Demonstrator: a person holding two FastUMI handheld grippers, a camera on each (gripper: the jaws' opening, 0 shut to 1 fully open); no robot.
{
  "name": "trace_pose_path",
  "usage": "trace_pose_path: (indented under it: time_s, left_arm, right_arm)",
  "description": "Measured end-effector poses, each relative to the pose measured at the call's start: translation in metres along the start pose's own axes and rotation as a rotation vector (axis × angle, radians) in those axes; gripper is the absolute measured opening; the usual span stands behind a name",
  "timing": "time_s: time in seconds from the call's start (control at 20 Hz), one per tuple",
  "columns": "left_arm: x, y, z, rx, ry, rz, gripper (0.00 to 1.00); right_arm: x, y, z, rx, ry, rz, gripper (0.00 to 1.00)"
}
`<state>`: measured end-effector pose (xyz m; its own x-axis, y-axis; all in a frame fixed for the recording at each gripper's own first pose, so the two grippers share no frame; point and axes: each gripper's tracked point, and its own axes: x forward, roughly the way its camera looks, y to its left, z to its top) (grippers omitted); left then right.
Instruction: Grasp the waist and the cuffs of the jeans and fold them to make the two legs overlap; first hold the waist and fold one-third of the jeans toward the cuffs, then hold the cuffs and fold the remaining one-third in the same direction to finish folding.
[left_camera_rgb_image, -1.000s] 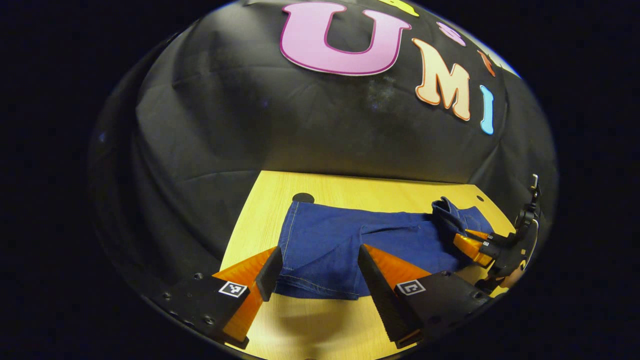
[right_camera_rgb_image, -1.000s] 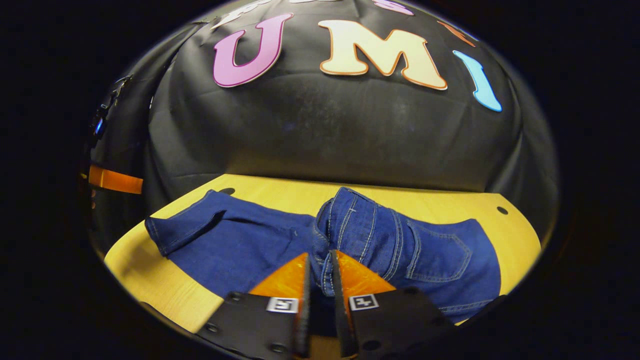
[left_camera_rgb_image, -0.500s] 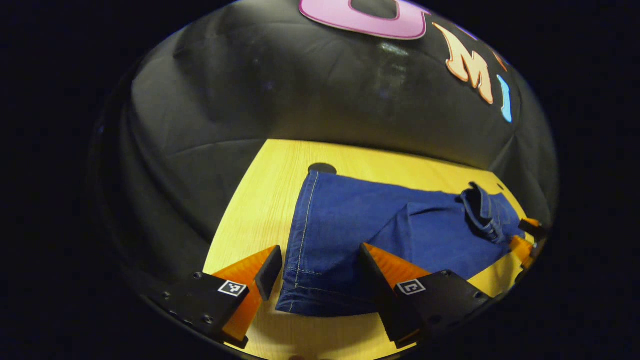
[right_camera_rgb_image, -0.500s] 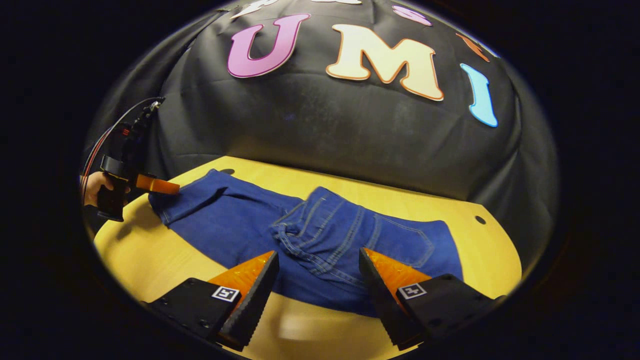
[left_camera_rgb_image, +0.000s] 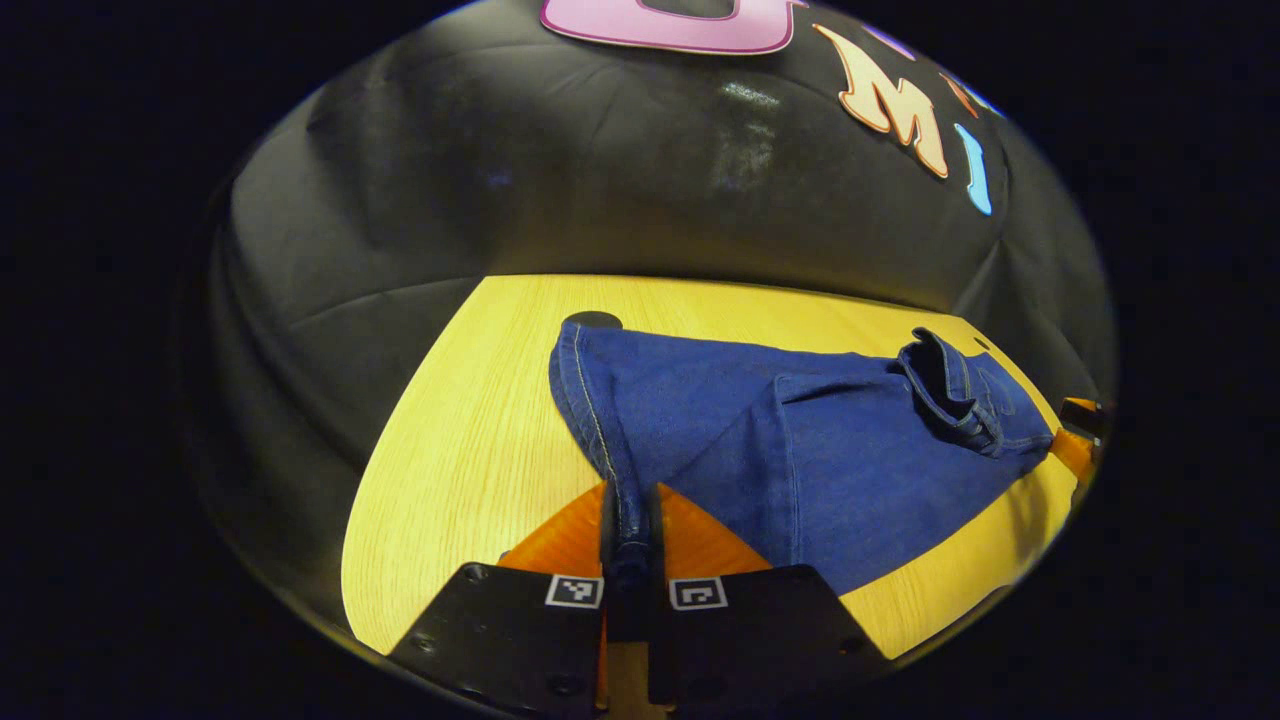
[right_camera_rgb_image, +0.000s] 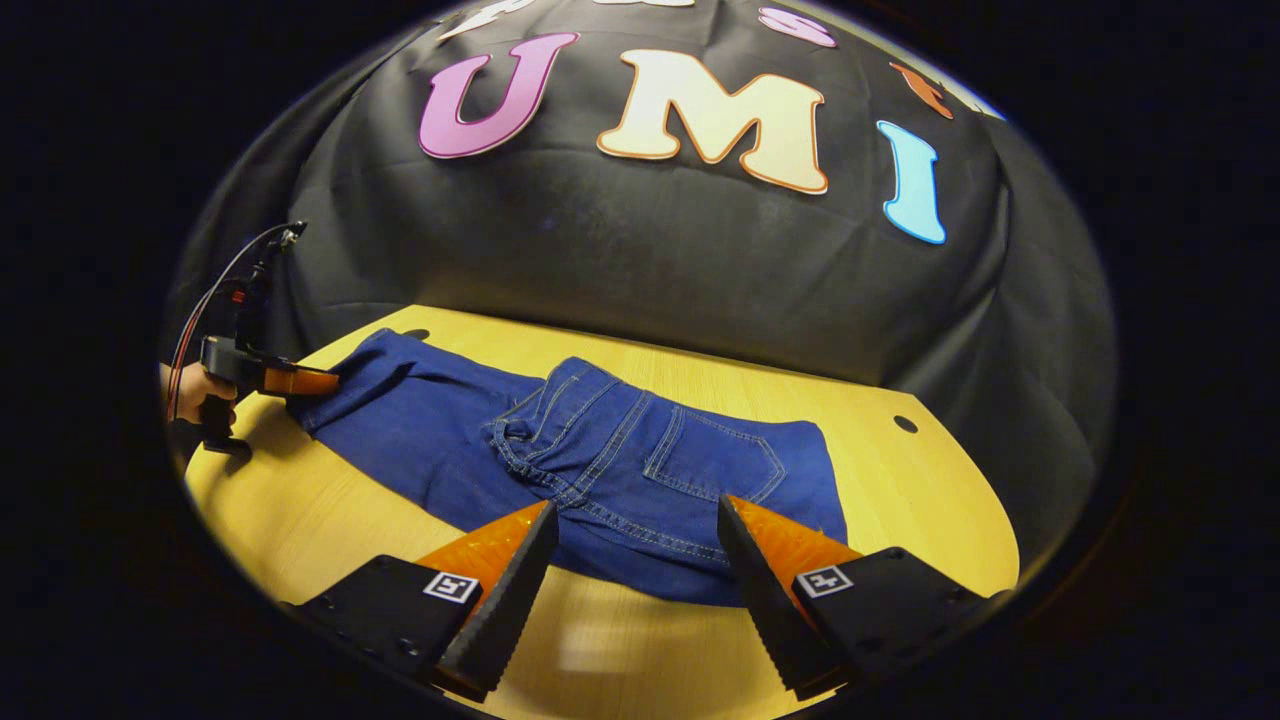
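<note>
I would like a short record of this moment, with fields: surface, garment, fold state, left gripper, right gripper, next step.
surface: wooden table
garment: blue jeans, legs overlapped, lying along the table
fold state: waist part already folded over toward the cuffs
left gripper: jaws closed on the cuff edge, both fingers pressing the denim
right gripper: jaws open, at the near edge of the folded waist part, holding nothing
next step: probably carry the cuffs over the folded waist part to finish

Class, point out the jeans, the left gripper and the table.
jeans (right_camera_rgb_image: 640, 470): right gripper view, back pocket area.
left gripper (left_camera_rgb_image: 630, 535): left gripper view, between its fingertips.
table (left_camera_rgb_image: 470, 420): left gripper view, bare wood.
</note>
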<state>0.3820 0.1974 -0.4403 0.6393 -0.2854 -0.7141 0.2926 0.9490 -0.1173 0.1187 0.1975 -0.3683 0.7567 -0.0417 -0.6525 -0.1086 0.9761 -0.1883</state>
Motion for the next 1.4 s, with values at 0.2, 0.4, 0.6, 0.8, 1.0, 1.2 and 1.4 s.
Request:
trace_pose_path:
  time_s: [0.2,0.4,0.6,0.8,1.0,1.2,1.4]
  left_arm:
    - [-0.004,-0.001,0.008,-0.074,0.073,0.03,0.0]
    - [-0.024,-0.022,0.06,-0.254,-0.035,-0.005,0.0]
    - [-0.046,-0.058,0.106,-0.303,-0.125,-0.049,0.0]
    - [-0.06,-0.114,0.149,-0.277,-0.183,-0.093,0.0]
    - [-0.068,-0.175,0.185,-0.23,-0.235,-0.152,0.0]
    - [-0.068,-0.241,0.201,-0.15,-0.237,-0.202,0.0]
    - [-0.06,-0.315,0.201,-0.085,-0.221,-0.272,0.0]
  right_arm:
    - [-0.019,-0.011,0.006,-0.025,-0.042,0.015,0.99]
    - [-0.035,-0.03,0.006,-0.01,-0.049,0.035,1.0]
    - [-0.05,-0.057,0.011,-0.021,-0.06,0.048,0.99]
    - [-0.062,-0.085,0.019,-0.012,-0.084,0.056,0.99]
    - [-0.076,-0.115,0.018,-0.009,-0.099,0.053,0.99]
    - [-0.091,-0.151,0.011,0.01,-0.102,0.029,0.99]
    - [-0.106,-0.19,0.001,0.03,-0.1,-0.011,0.99]
